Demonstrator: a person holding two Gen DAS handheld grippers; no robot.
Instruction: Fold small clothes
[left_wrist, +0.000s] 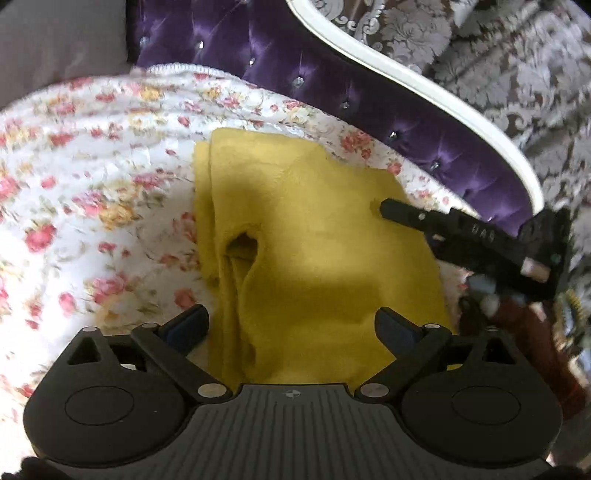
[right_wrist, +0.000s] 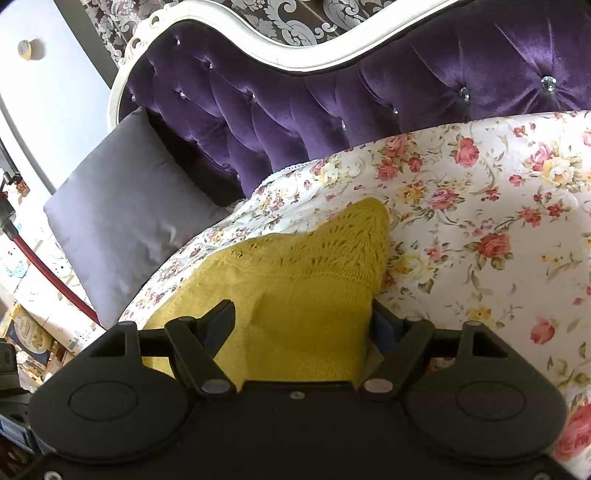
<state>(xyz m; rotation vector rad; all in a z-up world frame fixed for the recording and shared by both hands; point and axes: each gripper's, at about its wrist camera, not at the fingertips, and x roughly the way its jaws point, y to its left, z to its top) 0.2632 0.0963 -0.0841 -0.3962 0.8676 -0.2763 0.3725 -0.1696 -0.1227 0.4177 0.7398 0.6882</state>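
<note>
A bed covered by a white bedspread (right_wrist: 480, 206) printed with pink and yellow roses filled most of both views. Behind it stood a purple tufted velvet headboard (right_wrist: 295, 122) studded with crystal buttons and edged by a curved white frame (right_wrist: 314, 55). Dark wallpaper (left_wrist: 517, 74) with a pale grey damask pattern covered the wall beyond. A plain grey pillow (right_wrist: 122, 221) leaned against the headboard at the bed's left end in the right wrist view.

A mustard-yellow knitted garment (left_wrist: 303, 236) lay on the bedspread, partly folded, with doubled layers along one edge and an open lacy knit at its far corner in the right wrist view.

The left claw (left_wrist: 291, 325) was spread wide open just above the garment's near edge, gripping nothing; the yellow fabric showed between its blue-padded fingers (left_wrist: 188, 325).

The right claw (right_wrist: 303, 325) was also spread wide, with the garment bunched up between its fingers. Whether the pads touched the fabric could not be told. Seen from the left wrist view, the right claw's black tip rested at the garment's right edge.

Raised lettering on the right claw's finger appeared to read "UAS", though it was blurred.
</note>
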